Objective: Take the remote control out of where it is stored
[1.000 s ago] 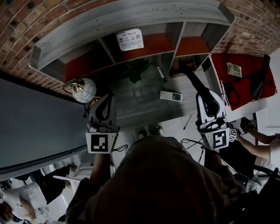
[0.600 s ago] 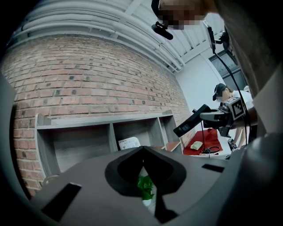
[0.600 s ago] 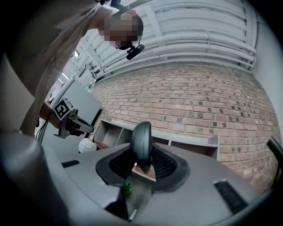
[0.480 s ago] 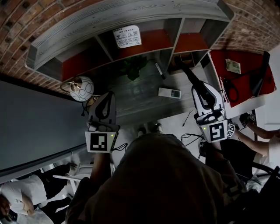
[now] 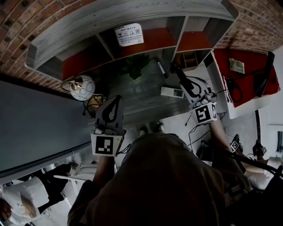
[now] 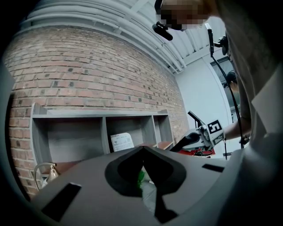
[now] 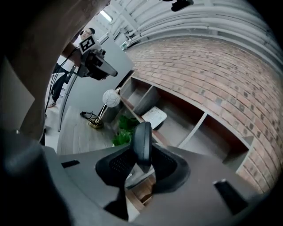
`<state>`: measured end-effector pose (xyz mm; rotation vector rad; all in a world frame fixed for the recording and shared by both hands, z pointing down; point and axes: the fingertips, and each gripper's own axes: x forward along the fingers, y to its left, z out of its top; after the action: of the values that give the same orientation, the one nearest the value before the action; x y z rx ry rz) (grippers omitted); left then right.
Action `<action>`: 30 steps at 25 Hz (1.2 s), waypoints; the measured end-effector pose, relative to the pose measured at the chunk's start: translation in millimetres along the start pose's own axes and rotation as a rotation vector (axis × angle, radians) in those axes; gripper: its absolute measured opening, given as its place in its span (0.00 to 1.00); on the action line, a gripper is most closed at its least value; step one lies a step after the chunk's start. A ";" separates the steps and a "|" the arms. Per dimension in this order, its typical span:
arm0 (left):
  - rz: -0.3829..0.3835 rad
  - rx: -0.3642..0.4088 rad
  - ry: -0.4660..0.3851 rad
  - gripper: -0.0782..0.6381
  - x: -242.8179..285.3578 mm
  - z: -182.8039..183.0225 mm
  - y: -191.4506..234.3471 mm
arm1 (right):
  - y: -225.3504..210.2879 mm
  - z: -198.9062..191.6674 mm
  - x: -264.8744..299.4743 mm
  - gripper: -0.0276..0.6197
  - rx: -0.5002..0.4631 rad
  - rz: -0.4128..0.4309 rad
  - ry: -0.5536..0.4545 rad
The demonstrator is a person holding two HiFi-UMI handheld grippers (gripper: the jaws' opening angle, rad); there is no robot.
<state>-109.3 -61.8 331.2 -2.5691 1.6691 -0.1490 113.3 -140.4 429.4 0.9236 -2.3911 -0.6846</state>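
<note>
The right claw (image 5: 185, 80) was in the upper right of the head view. Its two jaws were a little way apart and pressed on a long black remote (image 5: 177, 73). In the right gripper view the remote stood straight up between the jaws, in the middle of the picture. The remote was outside the shelf (image 5: 132, 13) and over the desk (image 5: 141, 106). Its far end pointed up the frame at a small open box in the right part of the shelf. Just below the remote in the head view, a white flat box (image 5: 171, 92) lay on the desk. I could not tell if the two touched. A black pen (image 5: 161, 68) lay on the desk a bit to the upper left of them. The left claw (image 5: 116, 98) was at the middle left of the head view, well apart from the right one. Its jaw tips met at a point, and it had hold of nothing. A round white lamp (image 5: 84, 87) stood on the desk just to its upper left. A green plant (image 5: 135, 66) sat near the top middle, under the shelf. A white paper (image 5: 129, 34) leaned inside the middle part of the shelf.
</note>
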 end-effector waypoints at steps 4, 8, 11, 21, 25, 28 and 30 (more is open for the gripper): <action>-0.016 -0.015 0.013 0.12 0.4 -5.0 -9.4 | 24.8 -41.5 25.1 0.21 -0.070 0.081 0.066; -0.028 -0.036 0.027 0.12 0.2 -10.8 -15.6 | 52.9 -75.6 47.1 0.21 -0.131 0.163 0.139; -0.023 -0.055 0.038 0.12 -1.1 -13.7 -12.9 | 74.7 -101.8 61.7 0.21 -0.169 0.221 0.190; 0.022 -0.075 0.080 0.12 -8.2 -24.9 -2.1 | 126.0 -175.3 94.0 0.21 -0.166 0.357 0.329; 0.033 -0.073 0.094 0.12 -9.0 -27.9 0.5 | 140.9 -192.3 99.8 0.21 -0.100 0.392 0.373; 0.037 -0.072 0.102 0.12 -9.2 -30.1 0.9 | 146.2 -192.4 103.6 0.21 -0.031 0.394 0.376; 0.039 -0.074 0.107 0.12 -8.9 -31.4 1.2 | 147.7 -189.8 107.4 0.22 0.006 0.397 0.376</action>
<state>-117.8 -54.5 361.9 -2.6227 1.7930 -0.2303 86.0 -173.5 689.2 0.4989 -2.1428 -0.3186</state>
